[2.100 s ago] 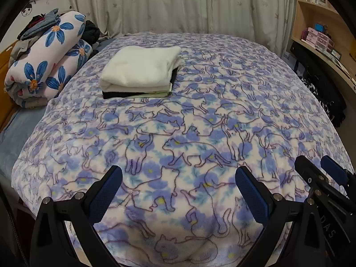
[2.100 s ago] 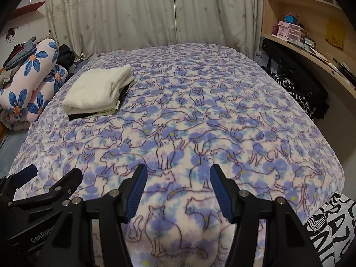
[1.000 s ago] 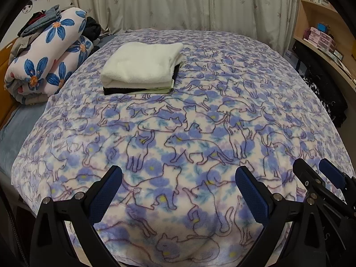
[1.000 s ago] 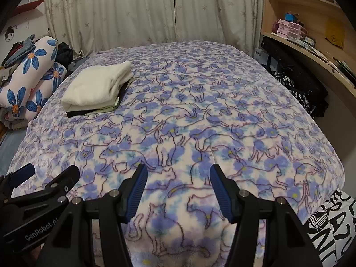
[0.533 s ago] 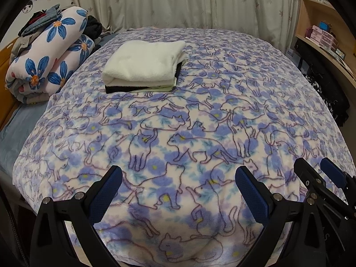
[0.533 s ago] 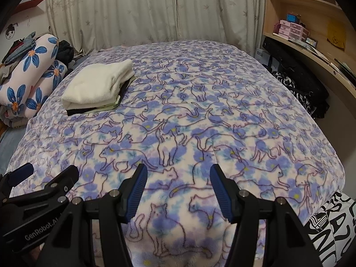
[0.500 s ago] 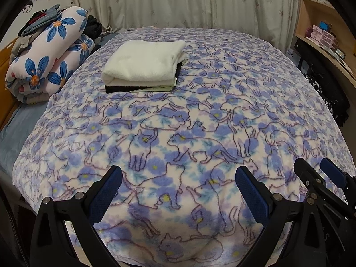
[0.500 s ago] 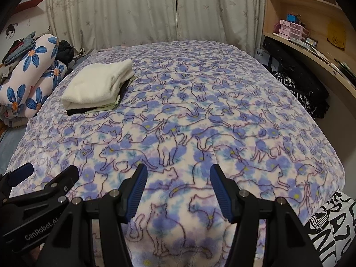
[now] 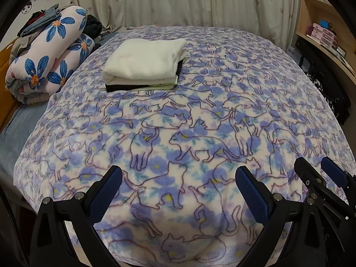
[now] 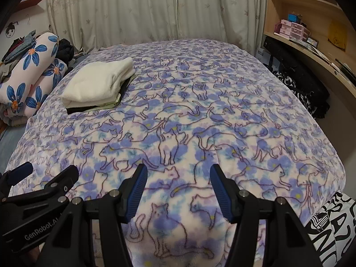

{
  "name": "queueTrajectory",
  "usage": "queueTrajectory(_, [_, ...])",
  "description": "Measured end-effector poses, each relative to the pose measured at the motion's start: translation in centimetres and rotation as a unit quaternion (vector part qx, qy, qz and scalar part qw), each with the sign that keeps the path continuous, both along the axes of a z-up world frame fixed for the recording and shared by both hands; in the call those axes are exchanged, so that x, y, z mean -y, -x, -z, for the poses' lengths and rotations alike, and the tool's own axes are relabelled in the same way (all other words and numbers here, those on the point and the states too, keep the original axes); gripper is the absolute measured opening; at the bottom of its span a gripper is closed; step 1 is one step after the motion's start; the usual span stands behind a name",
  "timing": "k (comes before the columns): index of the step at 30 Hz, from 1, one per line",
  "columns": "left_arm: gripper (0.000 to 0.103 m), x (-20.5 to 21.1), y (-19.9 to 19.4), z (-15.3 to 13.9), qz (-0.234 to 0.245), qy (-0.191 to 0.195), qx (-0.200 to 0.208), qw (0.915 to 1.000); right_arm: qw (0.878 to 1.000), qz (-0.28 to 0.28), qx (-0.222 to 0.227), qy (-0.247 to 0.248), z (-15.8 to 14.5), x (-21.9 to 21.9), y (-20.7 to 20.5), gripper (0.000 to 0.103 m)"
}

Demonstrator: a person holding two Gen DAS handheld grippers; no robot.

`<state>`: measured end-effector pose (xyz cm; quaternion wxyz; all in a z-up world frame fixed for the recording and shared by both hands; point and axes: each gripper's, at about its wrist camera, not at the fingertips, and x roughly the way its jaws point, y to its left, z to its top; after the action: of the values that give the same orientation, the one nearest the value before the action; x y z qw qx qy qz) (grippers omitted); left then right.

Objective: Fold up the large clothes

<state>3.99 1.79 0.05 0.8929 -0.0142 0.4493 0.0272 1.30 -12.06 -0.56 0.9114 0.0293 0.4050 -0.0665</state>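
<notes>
- Left wrist view: my left tool (image 9: 178, 184) hangs wide open, empty, over the bed's near edge (image 9: 178, 253).
- Right tool (image 10: 178, 184) gapes, empty.
- Folded clothes stack (image 9: 144, 64) sits far-left on the cat blanket (image 9: 200, 115); open room elsewhere.

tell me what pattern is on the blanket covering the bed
Outlined cats over blue-purple flowers on a pale ground; the blanket shows best in the left wrist view.
</notes>
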Motion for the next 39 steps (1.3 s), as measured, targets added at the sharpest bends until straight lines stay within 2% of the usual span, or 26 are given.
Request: queueTrajectory(39, [0.101, -1.3, -0.7, 1.2, 0.01, -0.002, -0.021, 0.9997, 1.0, -0.002, -0.003, 0.002, 0.6, 0.0, -0.4, 0.058])
